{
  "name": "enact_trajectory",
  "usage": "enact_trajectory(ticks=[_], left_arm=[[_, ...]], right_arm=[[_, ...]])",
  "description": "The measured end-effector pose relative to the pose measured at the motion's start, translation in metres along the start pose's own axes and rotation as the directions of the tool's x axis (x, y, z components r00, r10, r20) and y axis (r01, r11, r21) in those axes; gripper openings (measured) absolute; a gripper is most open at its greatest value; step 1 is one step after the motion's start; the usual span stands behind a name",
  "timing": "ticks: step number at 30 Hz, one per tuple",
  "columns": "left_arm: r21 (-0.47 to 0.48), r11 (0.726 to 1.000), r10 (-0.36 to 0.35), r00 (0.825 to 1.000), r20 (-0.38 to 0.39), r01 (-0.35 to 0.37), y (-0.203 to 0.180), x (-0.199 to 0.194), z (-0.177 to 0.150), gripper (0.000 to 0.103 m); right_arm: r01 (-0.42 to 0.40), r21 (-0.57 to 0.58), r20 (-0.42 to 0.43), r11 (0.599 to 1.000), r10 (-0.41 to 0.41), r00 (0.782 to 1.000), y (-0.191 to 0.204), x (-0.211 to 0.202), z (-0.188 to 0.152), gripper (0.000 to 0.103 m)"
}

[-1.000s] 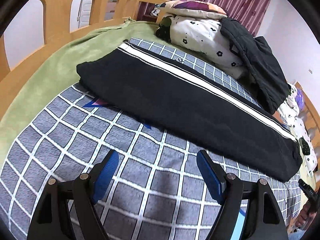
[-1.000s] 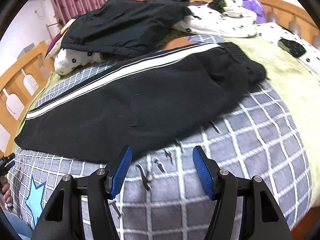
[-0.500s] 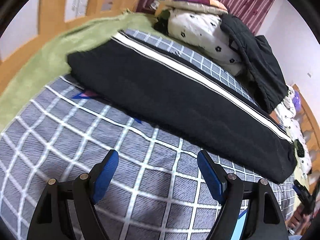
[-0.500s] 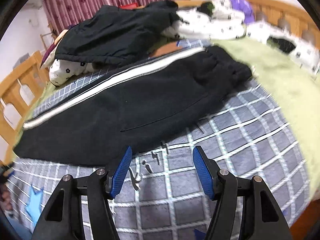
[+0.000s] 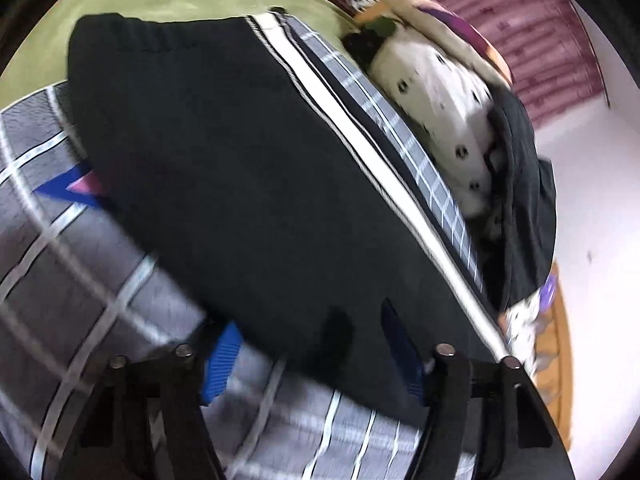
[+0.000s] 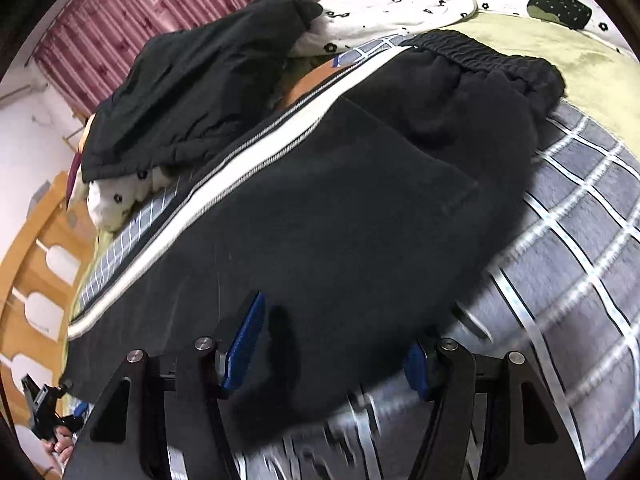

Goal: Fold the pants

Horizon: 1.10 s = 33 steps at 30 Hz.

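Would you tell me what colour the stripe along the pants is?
White, edged by thin dark lines, on the black fleece pants; clearest in the right wrist view.

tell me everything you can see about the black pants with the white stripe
The black fleece-looking pants with a white side stripe lie flat along the grey checked bedsheet, apparently folded lengthwise, leg on leg. A gathered elastic waistband reaches the green blanket; a stitched pocket outline shows below it. The stripe runs along the far edge. Both open grippers, left and right, straddle the near edge, not yet clamping it.
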<state>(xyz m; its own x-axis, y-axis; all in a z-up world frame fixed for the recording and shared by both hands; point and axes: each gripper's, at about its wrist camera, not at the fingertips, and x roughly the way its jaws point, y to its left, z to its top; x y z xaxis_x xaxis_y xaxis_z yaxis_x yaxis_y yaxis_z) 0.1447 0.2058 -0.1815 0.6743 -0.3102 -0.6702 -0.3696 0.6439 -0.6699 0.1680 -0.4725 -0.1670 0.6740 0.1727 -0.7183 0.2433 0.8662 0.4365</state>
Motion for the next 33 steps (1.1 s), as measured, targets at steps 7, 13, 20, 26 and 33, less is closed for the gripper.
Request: enact_trajectory(ticks=[7,13,20,26,33], left_arm=[[0.010,0.999,0.051,0.997,0.050,-0.052,-0.013,0.002,0.024,0.013],[0.210,0.975,0.046,0.990,0.132,-0.073,-0.064,-0.064,0.017,0.012],[0.308,0.949,0.040,0.996,0.081,-0.063,-0.038,-0.126,-0.030,0.012],[0.359,0.912,0.200,0.979,0.031,-0.197,0.001,-0.106,-0.082,0.013],[0.257,0.947,0.194,0.981,0.019,-0.192,0.027,-0.108,-0.090,0.048]], right_arm=[[0.053,0.095,-0.015,0.994,-0.052,0.999,-0.002,0.020,0.028,0.012],[-0.018,0.056,0.066,0.998,0.014,0.998,0.018,-0.037,0.052,0.007],[-0.056,-0.022,0.027,0.998,0.057,0.998,0.003,-0.108,0.019,0.007],[0.042,-0.178,-0.031,0.983,-0.049,0.998,-0.017,-0.114,-0.050,0.008],[0.032,-0.117,-0.064,0.993,-0.040,0.997,-0.052,-0.111,-0.072,0.034]])
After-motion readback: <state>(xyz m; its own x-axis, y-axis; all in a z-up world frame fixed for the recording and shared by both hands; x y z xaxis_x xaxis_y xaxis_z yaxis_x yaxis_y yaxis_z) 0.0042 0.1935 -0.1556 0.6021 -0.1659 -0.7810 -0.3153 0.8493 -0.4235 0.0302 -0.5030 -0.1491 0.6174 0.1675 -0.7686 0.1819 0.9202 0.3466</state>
